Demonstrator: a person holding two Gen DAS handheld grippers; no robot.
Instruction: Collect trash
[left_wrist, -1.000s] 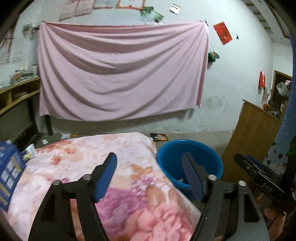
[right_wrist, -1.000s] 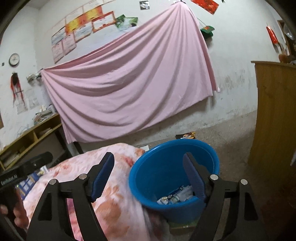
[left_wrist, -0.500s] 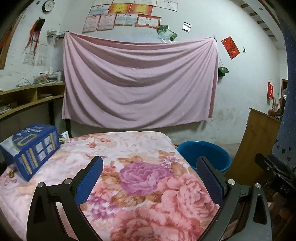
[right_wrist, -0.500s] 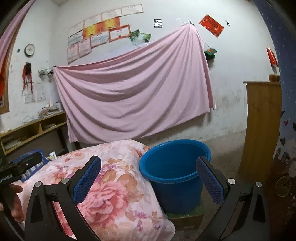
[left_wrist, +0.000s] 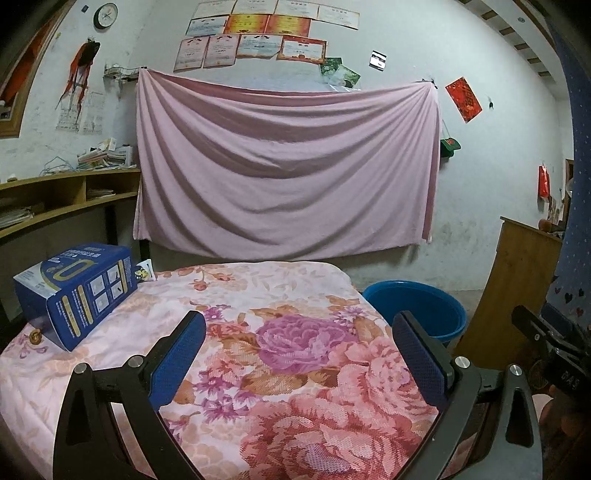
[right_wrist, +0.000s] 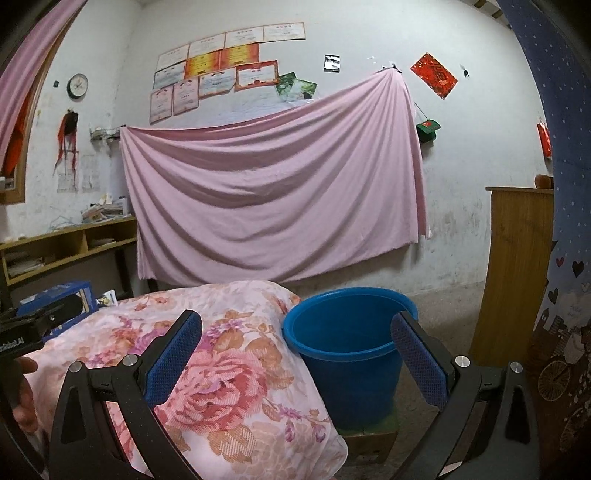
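On the floral quilt (left_wrist: 295, 350) lies a blue box (left_wrist: 77, 291), print unreadable; both claws (left_wrist: 295, 354) (right_wrist: 295, 354) gape empty.

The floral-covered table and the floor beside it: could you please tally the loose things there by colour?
Blue: 2, the blue box on the floral cover and the blue bucket on the floor.
White: 1, a small packet behind the box.
Total: 3

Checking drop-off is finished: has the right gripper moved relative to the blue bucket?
Yes. The right gripper has pulled back from the blue bucket, jaws open and empty.
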